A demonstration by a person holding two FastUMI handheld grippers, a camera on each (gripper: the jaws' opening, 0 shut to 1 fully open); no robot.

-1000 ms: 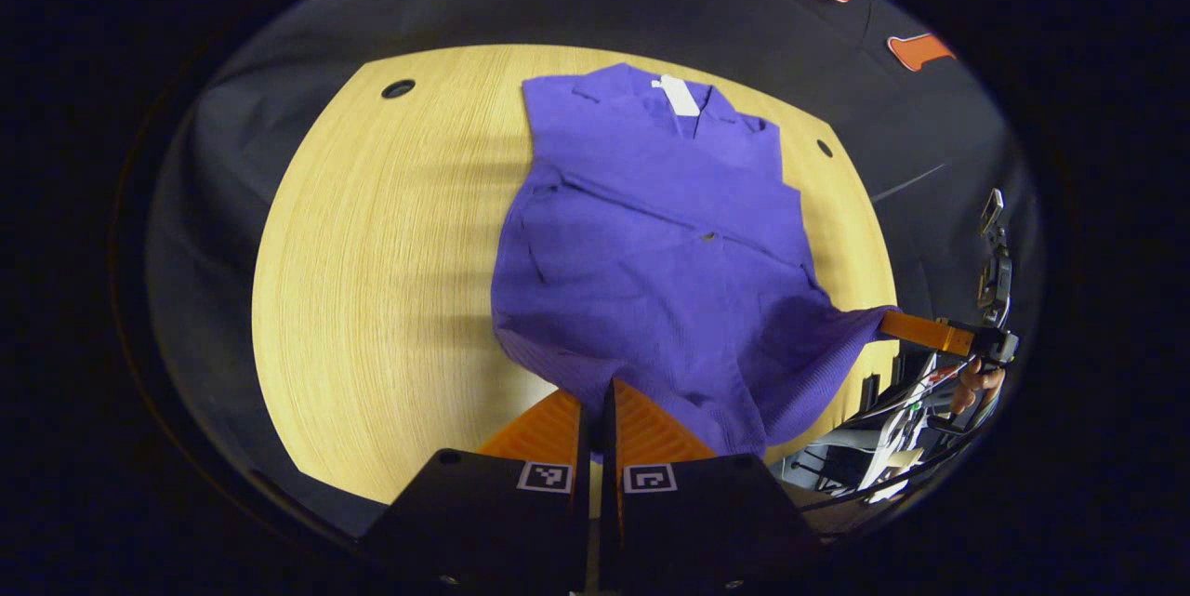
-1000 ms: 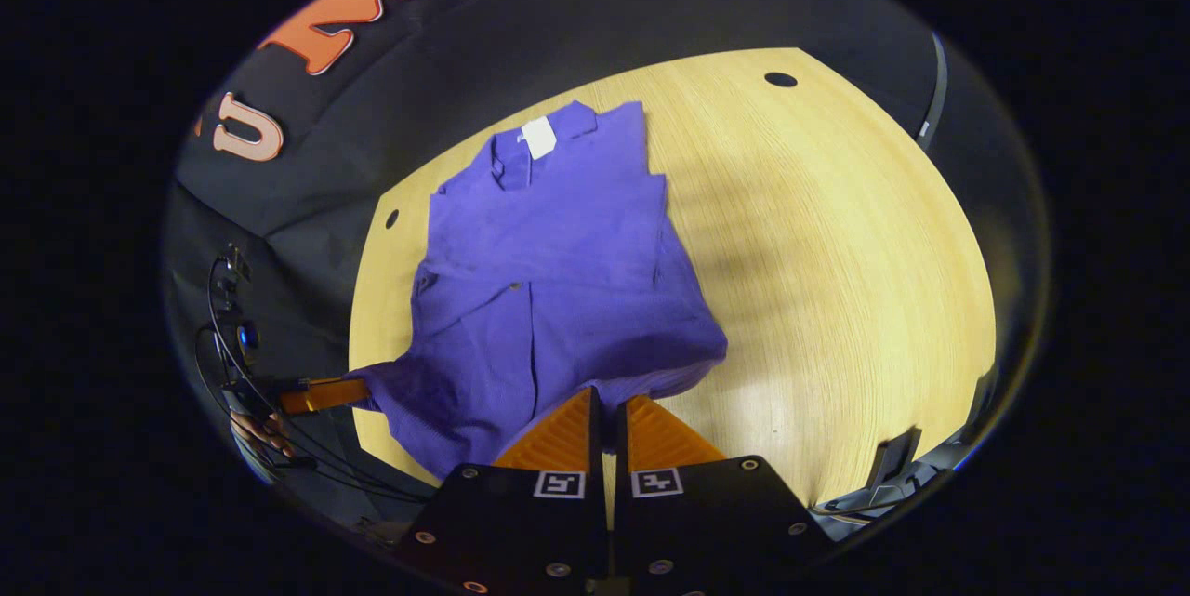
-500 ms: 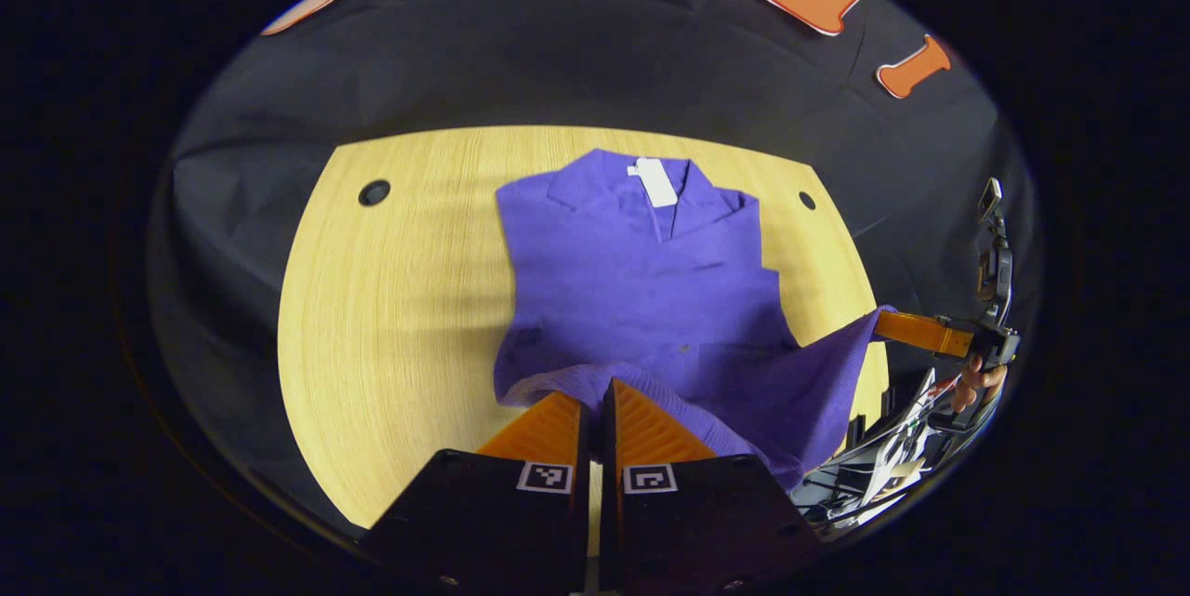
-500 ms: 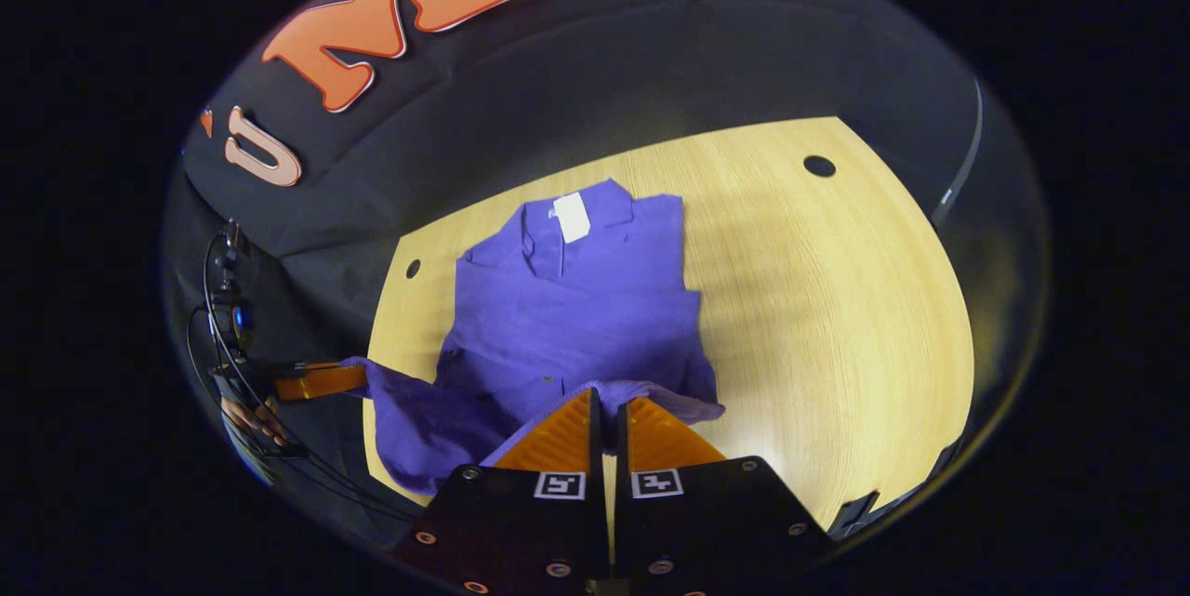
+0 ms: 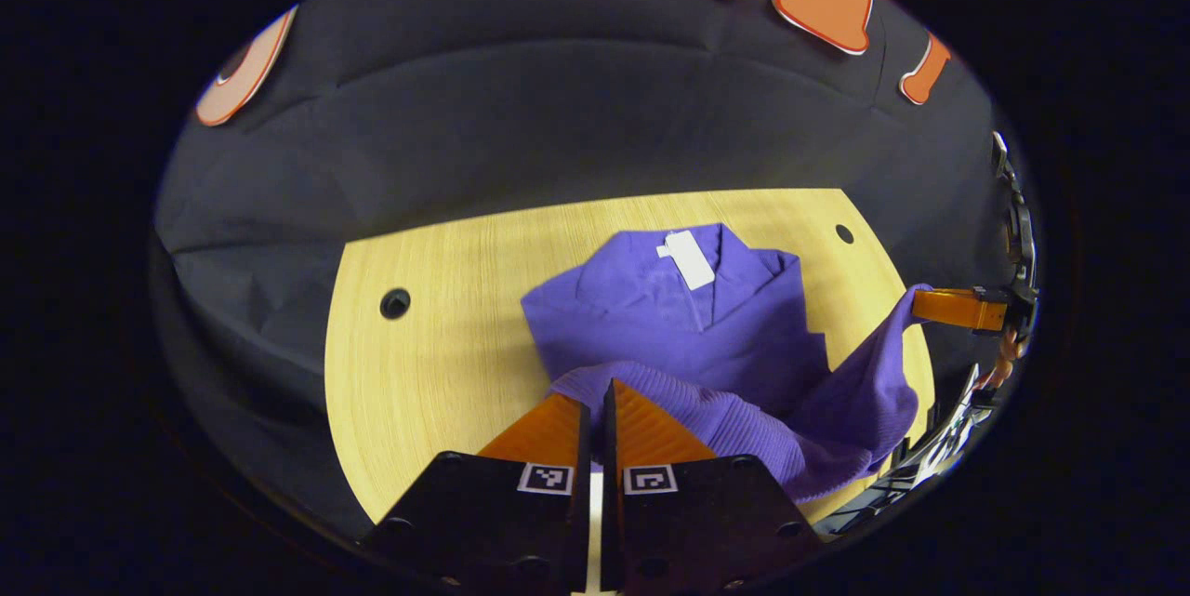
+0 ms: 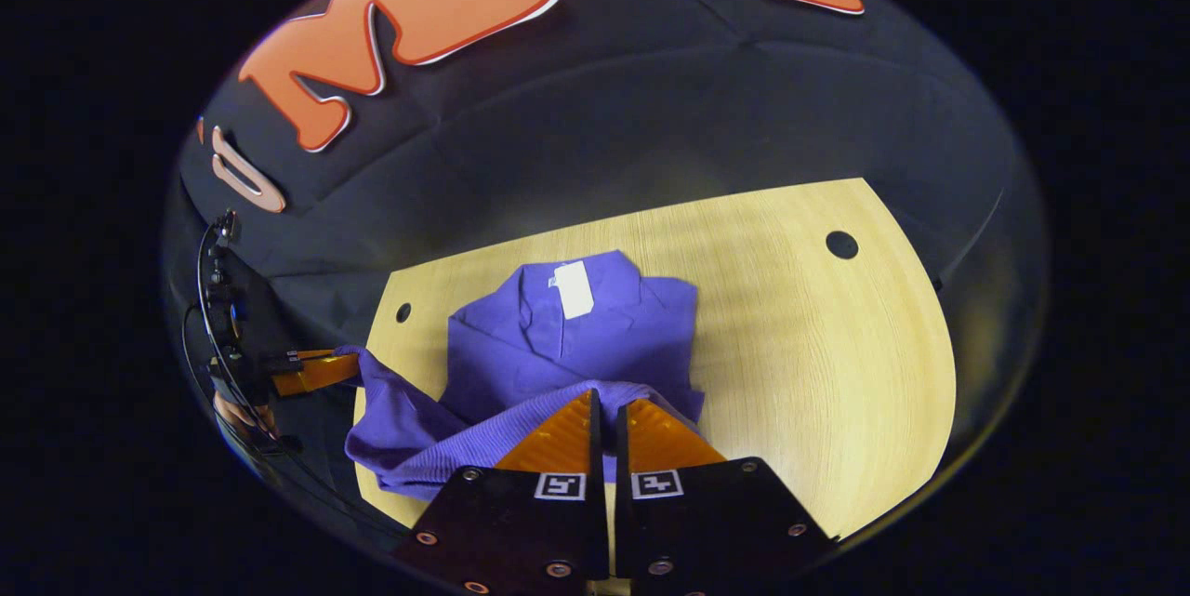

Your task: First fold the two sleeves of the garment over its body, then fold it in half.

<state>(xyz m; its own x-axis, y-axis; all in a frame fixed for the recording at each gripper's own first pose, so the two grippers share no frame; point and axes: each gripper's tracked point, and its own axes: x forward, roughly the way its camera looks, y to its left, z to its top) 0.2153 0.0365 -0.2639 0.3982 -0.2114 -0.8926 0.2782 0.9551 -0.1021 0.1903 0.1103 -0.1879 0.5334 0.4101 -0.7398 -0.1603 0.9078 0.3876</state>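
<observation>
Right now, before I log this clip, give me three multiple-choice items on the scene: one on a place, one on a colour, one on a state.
1. Where does the white tag sit?
A. At the collar end, far from the grippers
B. On the lifted hem
C. On the bare table

2. What colour is the garment?
A. Green
B. Purple
C. Grey

3. How does the hem stand?
A. Flat on the table
B. Hanging off the far edge
C. Raised, pinched at both corners

Answers: 1 A, the tag lies by the collar, beyond the hem. 2 B, the fabric is purple in both views. 3 C, the left gripper and right gripper each clamp a hem corner above the shirt's body.
</observation>
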